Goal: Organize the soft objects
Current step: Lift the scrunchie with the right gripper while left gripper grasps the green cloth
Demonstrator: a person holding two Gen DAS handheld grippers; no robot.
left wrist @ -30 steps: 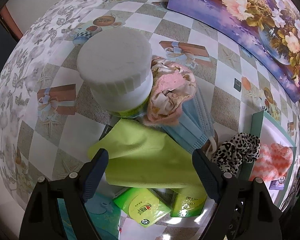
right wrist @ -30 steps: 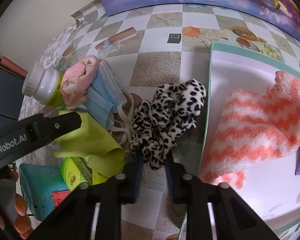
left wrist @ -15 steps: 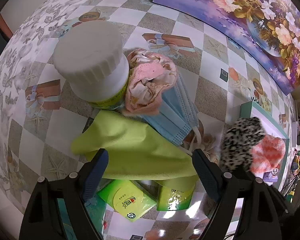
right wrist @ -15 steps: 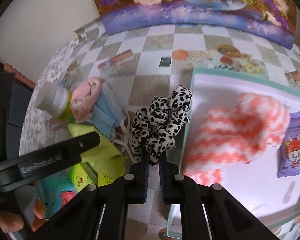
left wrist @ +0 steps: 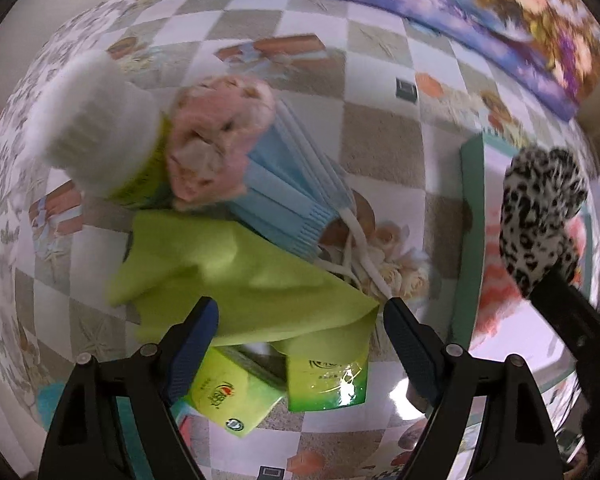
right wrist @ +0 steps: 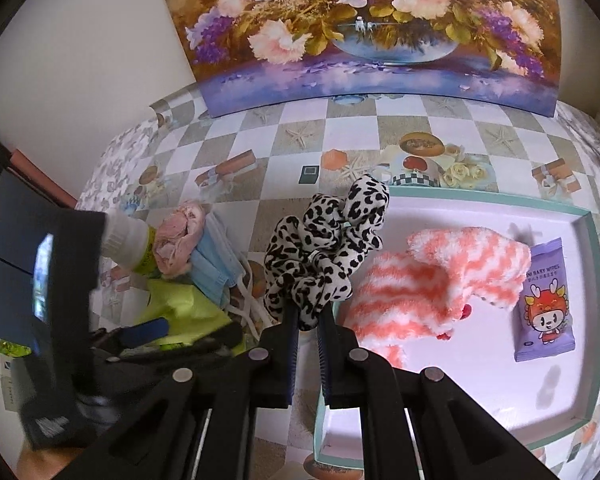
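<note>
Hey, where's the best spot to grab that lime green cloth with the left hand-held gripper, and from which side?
Take the lime green cloth by its near pointed corner, coming in low from the near side. That corner juts out free, while blue face masks overlap its far edge. The left hand-held gripper, open, already straddles it.

Right hand-held gripper [right wrist: 308, 326] clamps leopard-print scrunchie [right wrist: 326, 254], raised over tray [right wrist: 594, 264] edge. In tray: striped fuzzy sock [right wrist: 432, 280], wipes packet [right wrist: 544, 304]. Masks [right wrist: 212, 264] on bench [right wrist: 268, 152].

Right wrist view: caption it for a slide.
Right gripper lifts leopard scrunchie toward white tray holding striped sock.
</note>
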